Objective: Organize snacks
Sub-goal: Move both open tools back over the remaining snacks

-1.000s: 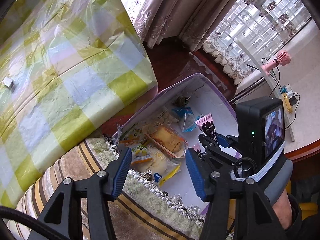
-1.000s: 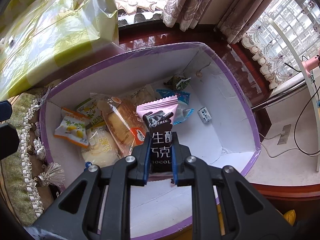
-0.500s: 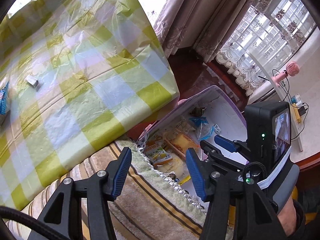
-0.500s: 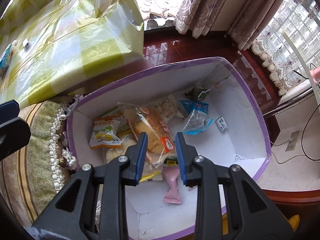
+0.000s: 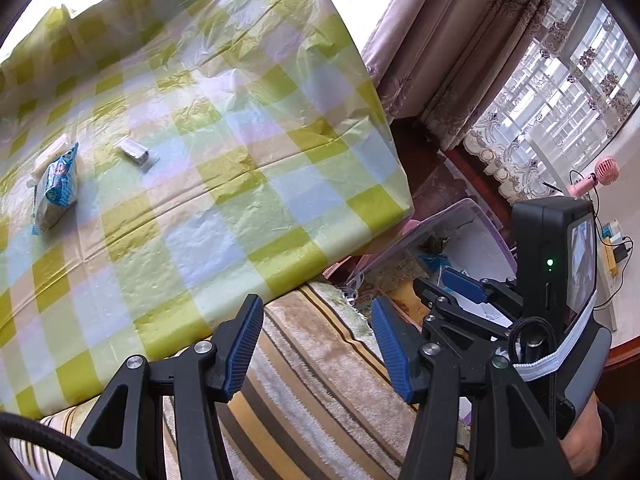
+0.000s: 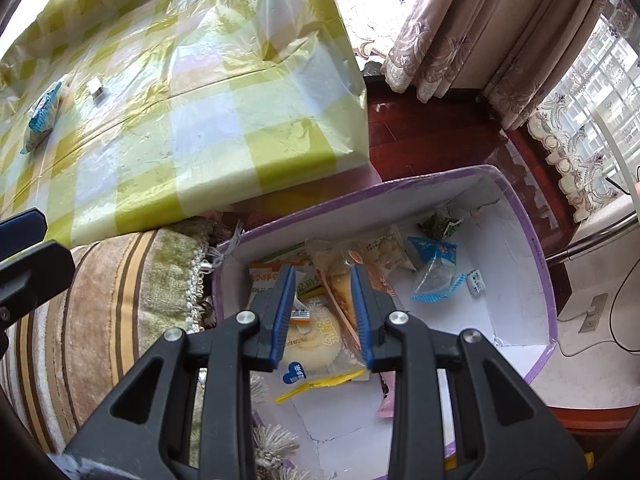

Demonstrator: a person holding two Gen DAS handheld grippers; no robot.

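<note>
The purple-rimmed white box (image 6: 541, 264) holds several snack packets, among them a round cake packet (image 6: 316, 338), a blue packet (image 6: 434, 266) and a pink chocolate packet (image 6: 386, 398) lying on the box floor, half hidden behind my right finger. Above the box's near left side hangs my right gripper (image 6: 323, 276), slightly open with nothing between its pads. My left gripper (image 5: 317, 306) stands open and empty over a striped cushion (image 5: 320, 380). On the checked tablecloth (image 5: 224, 184) lie a blue snack packet (image 5: 56, 184) and a small silver-wrapped piece (image 5: 134, 153).
The table's corner overhangs the cushion and the box (image 5: 472, 220). Curtains (image 6: 500, 32) and a dark wooden floor (image 6: 432, 136) lie beyond the box. A pink fan (image 5: 600, 174) and cables sit at the far right. A hand (image 5: 580, 440) holds the right gripper.
The right gripper let go of the pink chocolate packet, which now lies in the box. Both grippers rose and swung left towards the table, bringing its snacks into view.
</note>
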